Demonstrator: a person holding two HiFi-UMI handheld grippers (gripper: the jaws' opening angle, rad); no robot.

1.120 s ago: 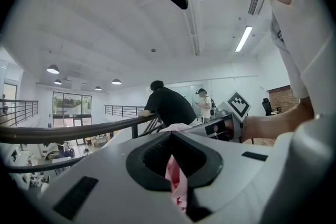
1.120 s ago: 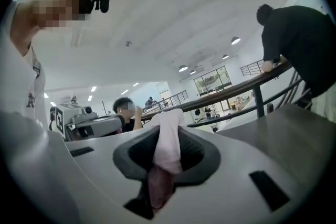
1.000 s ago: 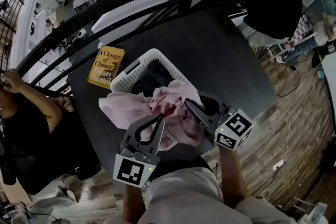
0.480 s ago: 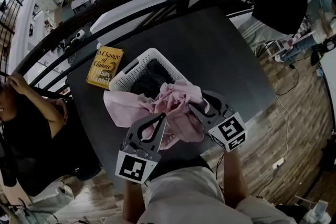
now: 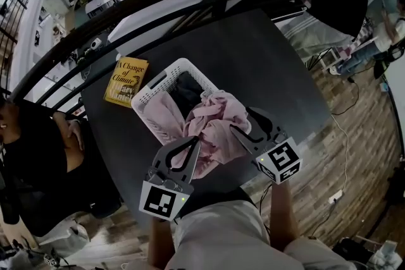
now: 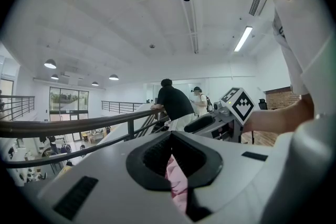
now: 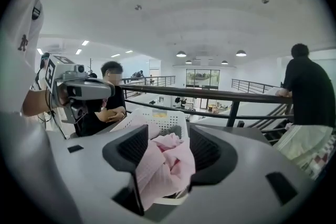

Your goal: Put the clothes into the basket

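Sagging limp and light, the pink garment point(image 5: 215, 122) hung over the rim of the basket point(image 5: 158, 86), just ahead of the left gripper point(image 5: 188, 150), which was clenched on one fold. Bunched folds looked the best hold. The jaws of the right gripper point(image 5: 248, 126) had just been opening, with the cloth loose between them.

The pink garment point(image 5: 214, 127) hid the near rim of the white basket point(image 5: 163, 79) and most of the dark clothing point(image 5: 188, 86) inside.

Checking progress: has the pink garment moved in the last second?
Yes. The pink garment has drawn rightward: its left flap, earlier on the table below the book, now lies on the basket.
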